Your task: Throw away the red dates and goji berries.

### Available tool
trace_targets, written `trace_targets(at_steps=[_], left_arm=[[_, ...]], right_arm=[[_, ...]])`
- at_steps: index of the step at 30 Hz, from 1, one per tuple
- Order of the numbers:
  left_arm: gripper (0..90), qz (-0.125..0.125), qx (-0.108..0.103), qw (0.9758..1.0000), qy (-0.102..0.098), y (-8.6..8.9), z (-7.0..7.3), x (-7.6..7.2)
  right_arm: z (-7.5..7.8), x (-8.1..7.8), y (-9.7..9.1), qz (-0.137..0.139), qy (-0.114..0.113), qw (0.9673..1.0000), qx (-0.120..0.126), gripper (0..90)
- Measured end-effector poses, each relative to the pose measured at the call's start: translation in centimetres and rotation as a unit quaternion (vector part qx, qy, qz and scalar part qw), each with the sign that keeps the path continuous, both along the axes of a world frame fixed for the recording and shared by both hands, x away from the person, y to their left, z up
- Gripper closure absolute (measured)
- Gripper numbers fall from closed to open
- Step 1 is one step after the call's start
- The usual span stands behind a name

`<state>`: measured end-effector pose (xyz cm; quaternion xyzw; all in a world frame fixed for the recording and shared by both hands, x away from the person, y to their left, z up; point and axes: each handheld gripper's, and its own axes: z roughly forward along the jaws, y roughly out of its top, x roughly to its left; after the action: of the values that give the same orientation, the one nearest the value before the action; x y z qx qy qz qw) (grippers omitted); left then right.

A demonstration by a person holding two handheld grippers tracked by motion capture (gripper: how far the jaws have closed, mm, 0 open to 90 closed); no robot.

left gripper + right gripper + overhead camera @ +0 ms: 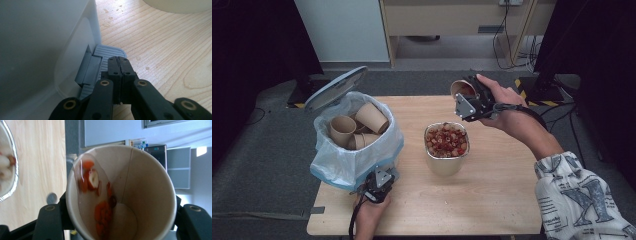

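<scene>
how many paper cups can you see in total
4. Three lie tipped in the bagged bin: one cup at the left, one at the upper right, one below them. The fourth cup is clamped in the right tool. More may be buried underneath.

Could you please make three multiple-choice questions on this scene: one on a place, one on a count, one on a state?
1. Where does the left gripper rest?
A. in the metal bowl
B. on the bin's grey pedal
C. on the bin's lid

2. How many paper cups are visible in the bin?
A. none
B. about three
C. ten

3. How is the paper cup in the right gripper held?
A. tipped on its side
B. upright
C. crushed flat

Answers: 1 B, the shut jaws lie on the ribbed pedal beside the bin's wall. 2 B, about three brown cups show in the bag. 3 A, the cup's mouth faces sideways, with wet food bits clinging inside, beyond the bowl.
</scene>
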<state>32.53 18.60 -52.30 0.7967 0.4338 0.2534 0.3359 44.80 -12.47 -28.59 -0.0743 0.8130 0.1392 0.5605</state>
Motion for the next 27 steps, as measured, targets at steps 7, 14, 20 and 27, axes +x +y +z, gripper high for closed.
trace_targets(at_steps=[7, 14, 20, 27], left_arm=[[88.4, 0.0, -0.001, 1.0, 0.0, 0.0, 0.0, 0.0], [88.4, 0.0, 0.0, 1.0, 0.0, 0.0, 0.0, 0.0], [88.4, 0.0, -0.001, 1.0, 0.0, 0.01, 0.0, 0.01], [88.4, 0.0, 0.0, 1.0, 0.0, 0.0, 0.0, 0.01]], right_arm=[[-0.18, -0.18, 0.34, 0.0, -0.014, 0.9994, -0.032, 35.4], [-0.12, -0.23, 0.27, 0.0, -0.017, 0.9992, -0.035, 35.4], [-0.05, -0.29, 0.23, 0.001, -0.019, 0.9992, -0.035, 35.4], [0.18, -0.44, 0.23, 0.001, -0.028, 0.9986, -0.044, 35.4]])
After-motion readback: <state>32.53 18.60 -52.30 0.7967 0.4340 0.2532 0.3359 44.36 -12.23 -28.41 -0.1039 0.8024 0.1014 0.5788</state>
